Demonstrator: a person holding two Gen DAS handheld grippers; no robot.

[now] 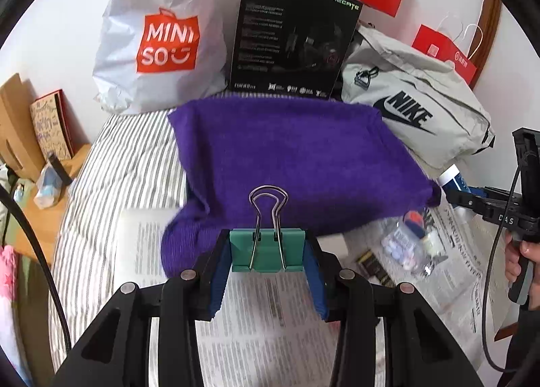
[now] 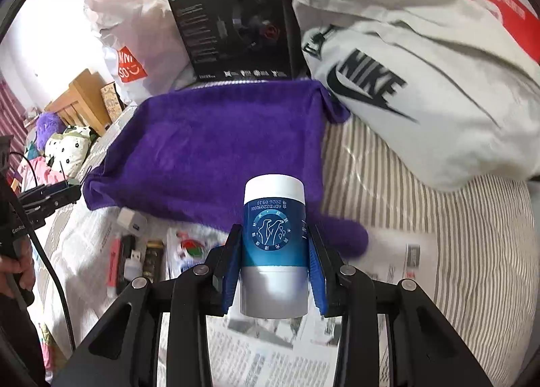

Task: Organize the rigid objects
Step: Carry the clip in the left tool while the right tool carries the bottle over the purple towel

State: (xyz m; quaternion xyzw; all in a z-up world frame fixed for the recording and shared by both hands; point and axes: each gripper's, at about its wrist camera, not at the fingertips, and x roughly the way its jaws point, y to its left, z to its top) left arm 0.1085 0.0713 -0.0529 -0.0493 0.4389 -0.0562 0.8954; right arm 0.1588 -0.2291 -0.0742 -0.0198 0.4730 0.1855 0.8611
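Left tongs pinch a green metal binder clip; right tongs pinch a smooth cylindrical blue-and-white bottle.

We see a MINISO bag, black headset box and Nike bag on the striped bed.
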